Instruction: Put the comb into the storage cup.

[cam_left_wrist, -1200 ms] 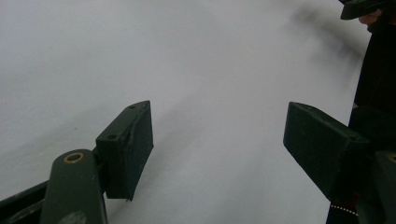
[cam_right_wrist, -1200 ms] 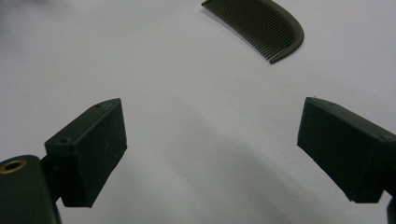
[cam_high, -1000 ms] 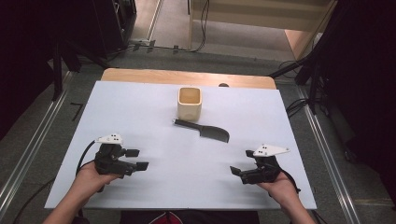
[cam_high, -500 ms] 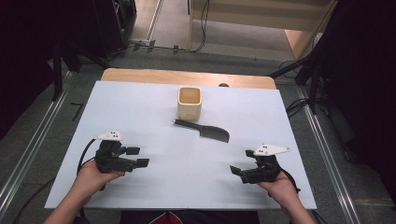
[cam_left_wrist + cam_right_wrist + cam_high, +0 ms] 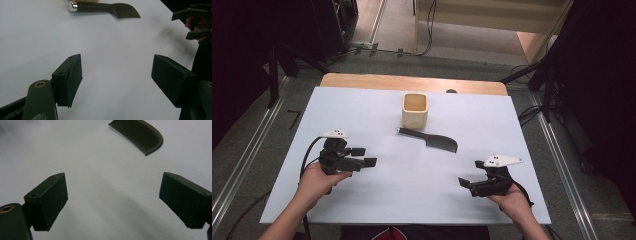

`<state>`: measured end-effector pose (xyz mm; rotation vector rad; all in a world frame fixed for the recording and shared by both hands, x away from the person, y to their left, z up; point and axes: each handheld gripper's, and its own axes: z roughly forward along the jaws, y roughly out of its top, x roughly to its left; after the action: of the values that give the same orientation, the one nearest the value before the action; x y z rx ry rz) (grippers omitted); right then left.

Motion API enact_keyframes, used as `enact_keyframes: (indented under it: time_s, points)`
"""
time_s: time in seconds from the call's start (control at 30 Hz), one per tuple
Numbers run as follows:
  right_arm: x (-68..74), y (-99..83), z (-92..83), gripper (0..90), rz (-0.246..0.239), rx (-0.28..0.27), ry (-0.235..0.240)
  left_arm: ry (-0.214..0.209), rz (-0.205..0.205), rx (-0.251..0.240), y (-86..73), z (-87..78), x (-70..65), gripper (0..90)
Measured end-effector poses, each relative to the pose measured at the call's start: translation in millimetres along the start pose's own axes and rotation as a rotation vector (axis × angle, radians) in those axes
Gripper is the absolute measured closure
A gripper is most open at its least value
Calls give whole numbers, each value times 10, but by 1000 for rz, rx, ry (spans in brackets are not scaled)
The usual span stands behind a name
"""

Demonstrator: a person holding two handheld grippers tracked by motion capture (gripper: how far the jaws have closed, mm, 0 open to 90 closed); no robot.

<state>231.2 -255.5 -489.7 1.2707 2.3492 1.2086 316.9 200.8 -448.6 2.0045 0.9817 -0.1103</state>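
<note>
White table [image 5: 377, 115]: I held left gripper [image 5: 364, 156], right gripper [image 5: 466, 184] wide apart, empty; comb [image 5: 430, 140] lay between, near cup [image 5: 414, 110].

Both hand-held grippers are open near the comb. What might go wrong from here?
1. The flat black comb with a silver-capped handle lies flush on the white table, so jaws may slide over it.
2. The square beige cup stands just behind the handle; a push could knock it.
</note>
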Motion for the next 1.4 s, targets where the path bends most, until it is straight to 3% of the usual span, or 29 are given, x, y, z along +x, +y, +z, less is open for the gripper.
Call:
enact_keyframes:
  time_s: [0.4, 0.63, 1.17, 1.4]
  points:
    - [-3, 0, -4, 67, -6, -1, 0, 28, 3, 0, 214, 90, 9, 270]
    - [-2, -1, -14, 67, -2, -2, 0, 39, -47, -2, 324, 137, 106, 280]
    - [-3, -1, -16, 67, -3, -3, 1, 52, -25, 6, 619, 280, 155, 299]
    - [-2, 0, -16, 67, -3, -4, 3, 44, -52, 5, 716, 338, 198, 311]
